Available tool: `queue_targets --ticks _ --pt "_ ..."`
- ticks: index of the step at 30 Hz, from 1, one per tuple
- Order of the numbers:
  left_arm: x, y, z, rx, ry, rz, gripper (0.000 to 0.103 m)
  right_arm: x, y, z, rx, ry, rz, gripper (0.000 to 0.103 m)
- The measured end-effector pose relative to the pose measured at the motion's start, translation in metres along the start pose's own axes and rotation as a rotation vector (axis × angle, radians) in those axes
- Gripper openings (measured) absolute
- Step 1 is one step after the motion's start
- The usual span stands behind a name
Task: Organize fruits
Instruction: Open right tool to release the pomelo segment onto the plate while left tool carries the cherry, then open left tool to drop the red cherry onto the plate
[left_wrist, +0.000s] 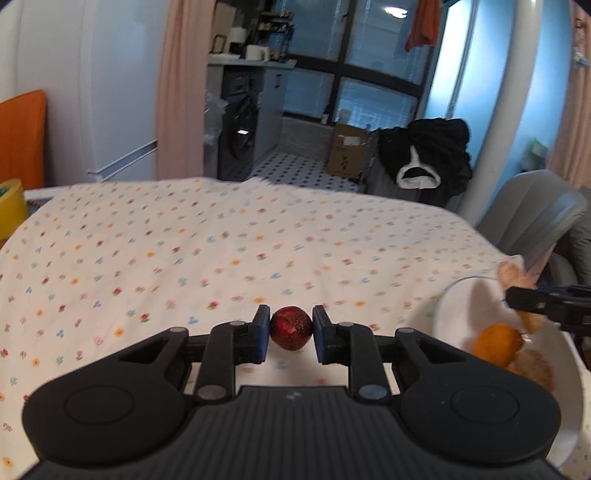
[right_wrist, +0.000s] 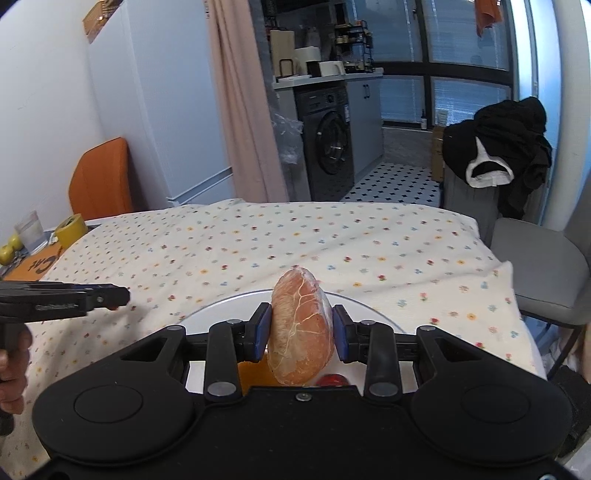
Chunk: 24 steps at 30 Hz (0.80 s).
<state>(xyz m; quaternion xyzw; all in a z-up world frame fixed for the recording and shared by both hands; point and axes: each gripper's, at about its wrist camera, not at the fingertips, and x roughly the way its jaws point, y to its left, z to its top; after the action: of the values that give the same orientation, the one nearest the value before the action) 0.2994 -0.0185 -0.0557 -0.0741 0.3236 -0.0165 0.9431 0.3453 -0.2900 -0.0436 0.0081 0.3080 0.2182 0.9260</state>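
Lower right hand-held gripper (right_wrist: 301, 336), closed on peeled citrus (right_wrist: 301, 328) over plate (right_wrist: 221, 306), gently before opening; steer left hand-held gripper (left_wrist: 290, 332), pinching red fruit (left_wrist: 290, 327) above floral cloth (left_wrist: 221, 240), rightward to plate.

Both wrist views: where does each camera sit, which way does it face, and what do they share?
Left wrist: behind the left gripper, facing across the flowered tablecloth toward the windows; jaws hold a dark red fruit.
Right wrist: behind the right gripper, over the white plate; jaws hold a peeled citrus segment; a hand shows at left.
Shared: tablecloth, plate, washing machine, each other's gripper.
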Motion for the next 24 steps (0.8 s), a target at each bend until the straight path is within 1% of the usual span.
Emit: queue_targets --ticks 3,5,7,11,13,18,21,24 --pt "-0.005 -0.011 0.003 -0.002 -0.004 -0.044 0.023 -0.003 -0.008 -0.002 0.034 0.010 -0.007 0.038" --pt "-0.008 -0.018 0.005 0.009 -0.013 -0.054 0.023 -0.007 -0.011 -0.003 0.046 0.006 -0.013 0.039" --pt "-0.010 -0.025 0.006 0.014 -0.016 -0.075 0.023 -0.013 -0.014 -0.005 0.057 -0.003 -0.016 0.040" --pt "-0.015 -0.042 0.008 0.039 -0.025 -0.108 0.023 -0.026 -0.021 -0.006 0.077 -0.027 -0.011 0.045" --pt "-0.017 -0.049 0.008 0.045 -0.027 -0.121 0.023 -0.031 -0.022 -0.007 0.078 -0.034 -0.016 0.046" --pt "-0.016 -0.067 0.007 0.066 -0.017 -0.150 0.023 -0.043 -0.028 -0.012 0.086 -0.050 -0.019 0.052" --pt "-0.014 -0.076 0.006 0.076 -0.007 -0.164 0.023 -0.048 -0.033 -0.017 0.099 -0.050 -0.024 0.054" --pt "-0.014 -0.085 0.003 0.088 0.000 -0.175 0.023 -0.052 -0.038 -0.022 0.112 -0.050 -0.030 0.058"
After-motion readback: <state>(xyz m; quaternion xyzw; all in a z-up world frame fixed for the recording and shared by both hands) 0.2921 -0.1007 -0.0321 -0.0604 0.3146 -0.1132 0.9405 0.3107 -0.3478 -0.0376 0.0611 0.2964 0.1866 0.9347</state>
